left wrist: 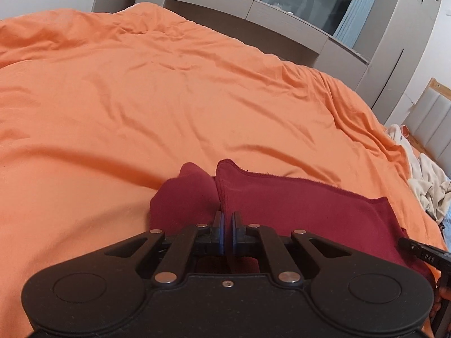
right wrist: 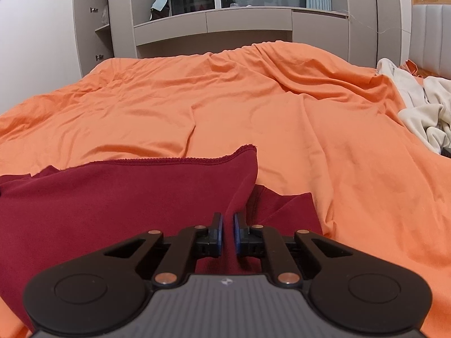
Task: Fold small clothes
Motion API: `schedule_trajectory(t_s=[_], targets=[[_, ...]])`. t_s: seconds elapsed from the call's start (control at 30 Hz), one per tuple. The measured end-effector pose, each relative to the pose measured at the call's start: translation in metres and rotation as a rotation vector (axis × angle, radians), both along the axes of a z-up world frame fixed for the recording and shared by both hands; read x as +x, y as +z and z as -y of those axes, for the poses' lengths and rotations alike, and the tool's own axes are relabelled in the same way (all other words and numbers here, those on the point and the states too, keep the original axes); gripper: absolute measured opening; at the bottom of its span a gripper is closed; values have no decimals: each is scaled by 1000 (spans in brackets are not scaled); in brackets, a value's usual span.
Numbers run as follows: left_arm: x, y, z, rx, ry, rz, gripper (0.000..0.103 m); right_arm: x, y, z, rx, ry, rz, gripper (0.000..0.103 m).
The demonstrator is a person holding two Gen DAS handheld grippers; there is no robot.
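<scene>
On rumpled orange bedsheet (left wrist: 141, 98), soft maroon knit garment (left wrist: 296, 205), left tongs (left wrist: 227, 235) and right tongs (right wrist: 227, 235) each pinching its hemmed edge

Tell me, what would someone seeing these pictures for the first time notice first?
Probably the bright orange bedcover, wrinkled and filling most of both views. Next, the dark red garment near the front edge, with the left gripper and right gripper each pinching a bit of it between nearly closed fingers. A heap of cream clothes lies at the right side, grey cabinets behind.
</scene>
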State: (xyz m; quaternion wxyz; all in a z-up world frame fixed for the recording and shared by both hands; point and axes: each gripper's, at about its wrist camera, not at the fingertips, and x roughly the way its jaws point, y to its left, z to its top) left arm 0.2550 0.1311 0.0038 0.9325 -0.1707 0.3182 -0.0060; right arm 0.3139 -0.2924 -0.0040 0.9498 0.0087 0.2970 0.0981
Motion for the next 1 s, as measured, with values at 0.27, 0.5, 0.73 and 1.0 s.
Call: schedule_trajectory(t_s=[0.27, 0.5, 0.73, 1.0], targets=[[-5, -1, 0, 4, -19, 11, 28, -2, -4, 6, -12, -45, -22, 31], [-40, 17, 0, 5, -26, 99, 86, -18, 10, -2, -47, -19, 36, 90], [-84, 11, 6, -68, -134, 164, 91, -42, 24, -19, -8, 50, 80, 103], [-104, -4, 22, -270, -295, 192, 102, -61, 30, -50, -3, 142, 131, 103]])
